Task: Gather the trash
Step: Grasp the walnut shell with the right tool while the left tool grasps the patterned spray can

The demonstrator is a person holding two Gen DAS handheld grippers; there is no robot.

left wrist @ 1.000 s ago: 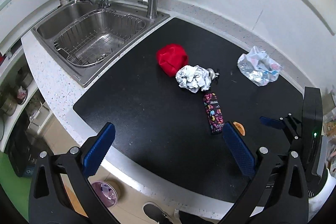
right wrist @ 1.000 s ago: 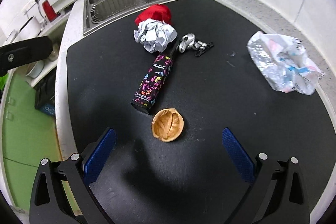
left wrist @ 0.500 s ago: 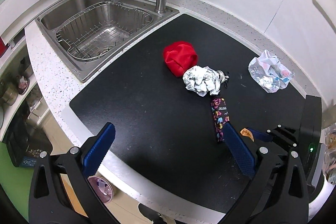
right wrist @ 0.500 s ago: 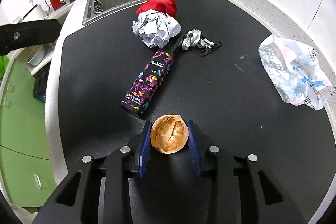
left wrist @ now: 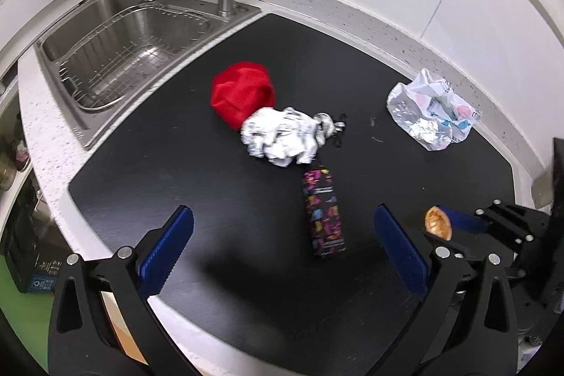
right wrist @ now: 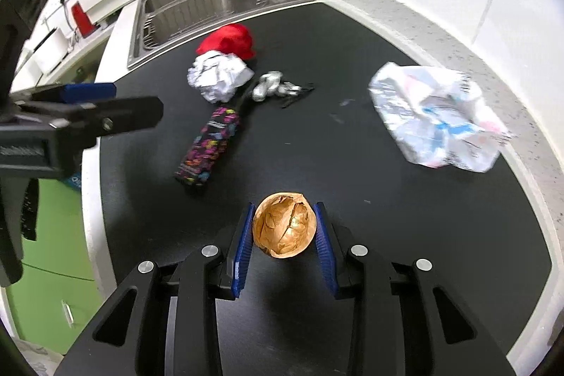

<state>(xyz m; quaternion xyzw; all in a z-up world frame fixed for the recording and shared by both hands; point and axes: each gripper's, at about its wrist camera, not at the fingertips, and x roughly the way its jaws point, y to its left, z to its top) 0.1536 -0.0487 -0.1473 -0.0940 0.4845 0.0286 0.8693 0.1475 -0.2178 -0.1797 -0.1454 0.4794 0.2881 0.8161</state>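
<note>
My right gripper (right wrist: 284,228) is shut on a brown walnut shell half (right wrist: 284,229) and holds it just above the black mat (right wrist: 387,235); the shell also shows in the left wrist view (left wrist: 438,222). My left gripper (left wrist: 282,252) is open and empty over the mat's near edge. On the mat lie a crumpled white paper ball (left wrist: 280,136), a red cloth (left wrist: 242,97), a black patterned tube (left wrist: 322,212) and a crumpled plastic wrapper (left wrist: 431,110).
A steel sink (left wrist: 123,41) with a wire rack and taps stands at the back left. A silver strap with a clip (right wrist: 271,87) lies beside the paper ball. The white counter rim (left wrist: 46,143) edges the mat.
My right gripper closed on the walnut shell and lifted it slightly. My left gripper moved forward over the mat, staying open.
</note>
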